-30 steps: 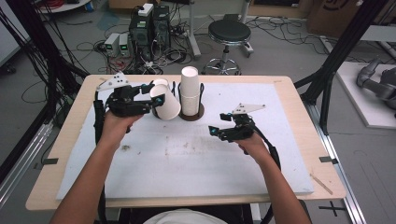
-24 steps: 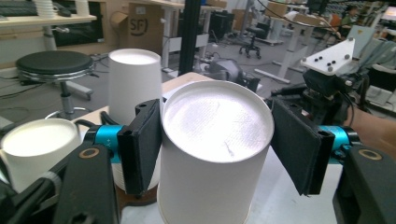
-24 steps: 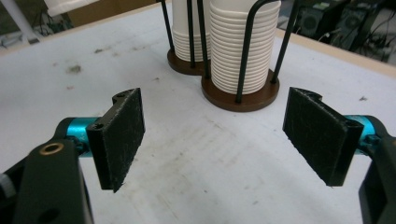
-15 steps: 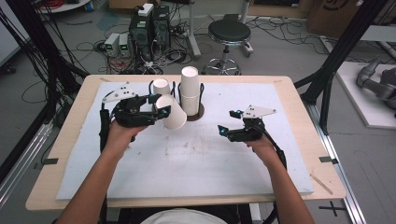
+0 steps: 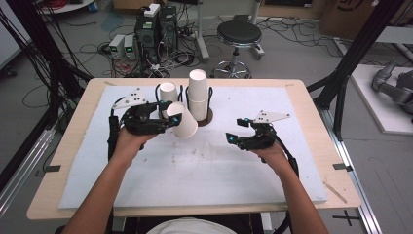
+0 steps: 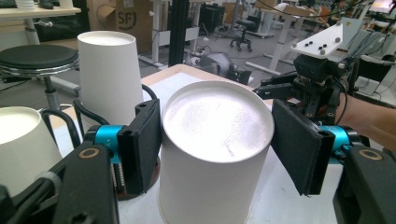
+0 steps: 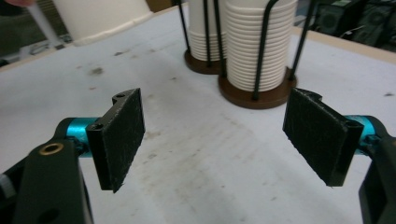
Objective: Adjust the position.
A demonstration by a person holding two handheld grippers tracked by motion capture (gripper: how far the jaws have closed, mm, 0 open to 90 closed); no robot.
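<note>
One paper cup (image 5: 182, 126) is clamped upside down in the left gripper (image 5: 168, 120), just left of the stacked cups (image 5: 198, 100). Right gripper (image 5: 233, 138) spread wide, empty, near the table (image 5: 302, 161). Likely mid-transfer; next move probably needs a clear spot to set it.

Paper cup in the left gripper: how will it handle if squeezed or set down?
The paper cup looks thin-walled, so it probably dents under a hard squeeze from the left gripper. Likely very light. Its round, tapered body would probably roll in a curve if laid sideways on the white mat.
</note>
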